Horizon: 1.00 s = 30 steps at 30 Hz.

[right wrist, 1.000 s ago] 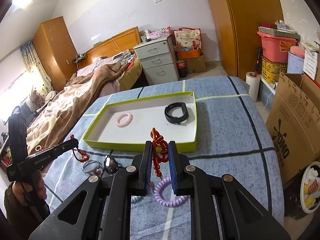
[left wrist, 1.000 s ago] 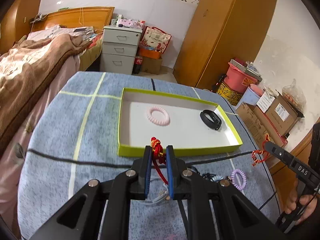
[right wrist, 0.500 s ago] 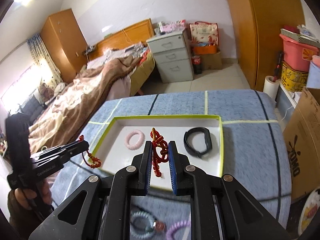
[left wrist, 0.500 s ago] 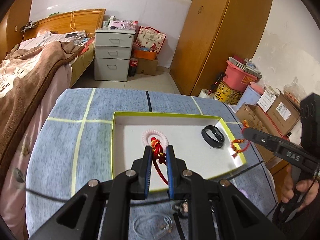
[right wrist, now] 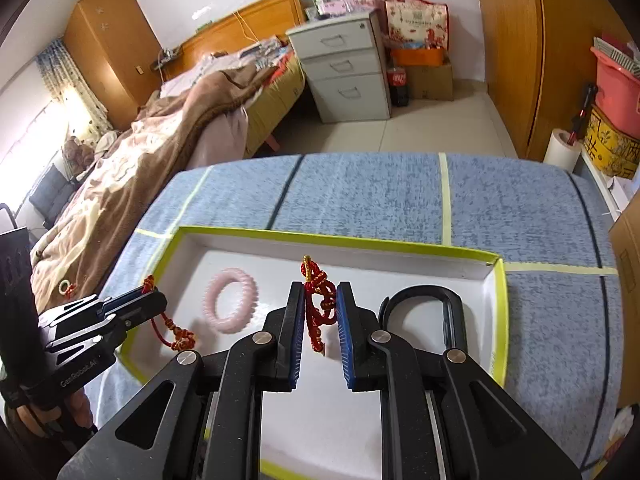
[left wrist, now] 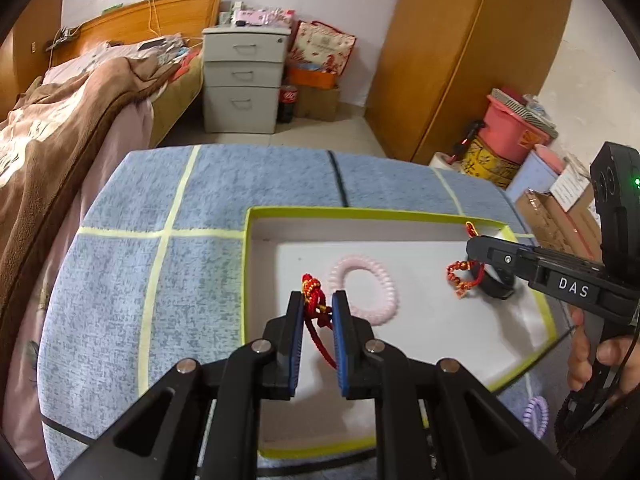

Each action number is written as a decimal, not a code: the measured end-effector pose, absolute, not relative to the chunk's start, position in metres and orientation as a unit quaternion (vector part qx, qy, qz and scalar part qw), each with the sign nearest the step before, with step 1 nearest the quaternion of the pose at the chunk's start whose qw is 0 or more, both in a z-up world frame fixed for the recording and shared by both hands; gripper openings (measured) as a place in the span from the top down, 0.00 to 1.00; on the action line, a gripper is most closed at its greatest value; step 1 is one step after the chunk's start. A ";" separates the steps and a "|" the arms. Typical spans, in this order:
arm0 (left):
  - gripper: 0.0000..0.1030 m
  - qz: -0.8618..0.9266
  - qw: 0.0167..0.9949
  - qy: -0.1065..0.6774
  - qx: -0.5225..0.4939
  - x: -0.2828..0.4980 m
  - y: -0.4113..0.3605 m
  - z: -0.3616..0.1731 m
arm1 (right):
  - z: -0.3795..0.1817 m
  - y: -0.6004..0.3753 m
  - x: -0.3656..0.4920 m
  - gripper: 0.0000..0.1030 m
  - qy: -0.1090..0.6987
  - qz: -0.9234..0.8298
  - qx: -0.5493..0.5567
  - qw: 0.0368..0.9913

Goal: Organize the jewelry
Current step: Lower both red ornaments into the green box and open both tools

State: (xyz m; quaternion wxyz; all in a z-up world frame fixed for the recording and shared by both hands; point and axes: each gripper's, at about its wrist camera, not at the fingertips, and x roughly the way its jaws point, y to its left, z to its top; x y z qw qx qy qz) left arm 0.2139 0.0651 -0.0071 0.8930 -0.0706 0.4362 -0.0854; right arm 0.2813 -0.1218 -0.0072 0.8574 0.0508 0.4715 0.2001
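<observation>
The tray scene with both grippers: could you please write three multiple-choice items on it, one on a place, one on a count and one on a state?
1. Where does the pink coil hair tie lie?
A. inside the green-rimmed tray
B. on the blue cloth beside the tray
C. on the bed

2. How many red knotted cords are held in all?
A. none
B. one
C. two

3. What is the left gripper doing?
A. standing open and empty
B. shut on a red cord
C. gripping the black band

Key: 1 A, it rests on the tray's white floor. 2 C, the left red cord and the right red cord each sit in a gripper. 3 B, its jaws pinch the cord; the right gripper does likewise.
</observation>
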 end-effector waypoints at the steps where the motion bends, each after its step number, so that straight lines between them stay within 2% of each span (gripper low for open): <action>1: 0.86 -0.086 0.893 0.437 -0.069 0.215 0.065 -0.009 | -0.010 -0.121 0.283 0.84 0.474 0.198 0.048 0.857; 10: 0.84 -0.094 0.885 0.449 -0.079 0.220 0.063 -0.019 | -0.023 -0.115 0.294 0.84 0.485 0.188 0.028 0.854; 13: 0.78 -0.095 0.884 0.451 -0.078 0.224 0.063 -0.019 | -0.022 -0.109 0.294 0.84 0.480 0.187 0.014 0.857; 15: 0.78 -0.095 0.884 0.450 -0.083 0.223 0.064 -0.020 | -0.022 -0.108 0.295 0.84 0.480 0.184 0.009 0.858; 17: 0.71 -0.095 0.886 0.447 -0.079 0.223 0.063 -0.018 | -0.023 -0.108 0.295 0.84 0.479 0.187 0.012 0.857; 22: 0.67 -0.096 0.886 0.446 -0.080 0.223 0.063 -0.018 | -0.025 -0.110 0.296 0.83 0.478 0.177 0.009 0.860; 26: 0.58 -0.098 0.887 0.443 -0.083 0.221 0.064 -0.015 | -0.024 -0.110 0.294 0.83 0.478 0.178 0.009 0.860; 30: 0.57 -0.104 0.889 0.437 -0.089 0.218 0.064 -0.010 | -0.021 -0.110 0.291 0.82 0.472 0.184 0.009 0.862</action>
